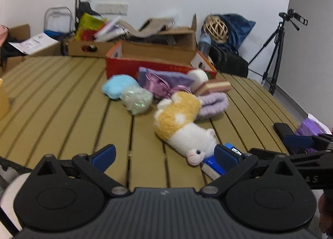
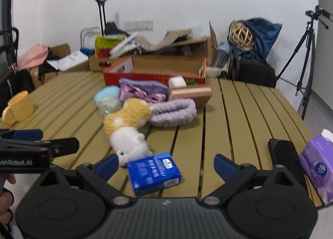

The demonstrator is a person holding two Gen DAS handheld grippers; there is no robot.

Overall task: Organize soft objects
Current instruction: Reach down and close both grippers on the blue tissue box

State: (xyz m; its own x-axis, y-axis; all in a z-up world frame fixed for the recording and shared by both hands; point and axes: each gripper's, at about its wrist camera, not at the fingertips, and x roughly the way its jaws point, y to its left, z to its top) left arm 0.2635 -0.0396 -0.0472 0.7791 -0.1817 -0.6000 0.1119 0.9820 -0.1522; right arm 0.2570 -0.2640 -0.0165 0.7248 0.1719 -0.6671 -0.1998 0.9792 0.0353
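Note:
A yellow and white plush toy (image 1: 183,126) lies on the slatted table (image 1: 62,97), head toward me; it also shows in the right wrist view (image 2: 127,128). Behind it lie a rolled lilac towel (image 1: 213,104), a striped sponge (image 1: 214,87), a white foam roll (image 1: 198,75), purple cloth with ribbon (image 1: 164,81), a blue fluffy cloth (image 1: 118,86) and a pale green scrunchy ball (image 1: 136,98). A red cardboard box (image 1: 154,61) stands open behind them. My left gripper (image 1: 164,155) is open, empty, near the plush's head. My right gripper (image 2: 166,164) is open, a blue box (image 2: 154,173) between its fingers.
A yellow cup (image 2: 18,110) sits at the table's left. A black phone (image 2: 286,155) and a purple tissue pack (image 2: 318,166) lie at the right edge. Cardboard boxes (image 2: 166,53), bags and a tripod (image 2: 306,51) stand beyond the table.

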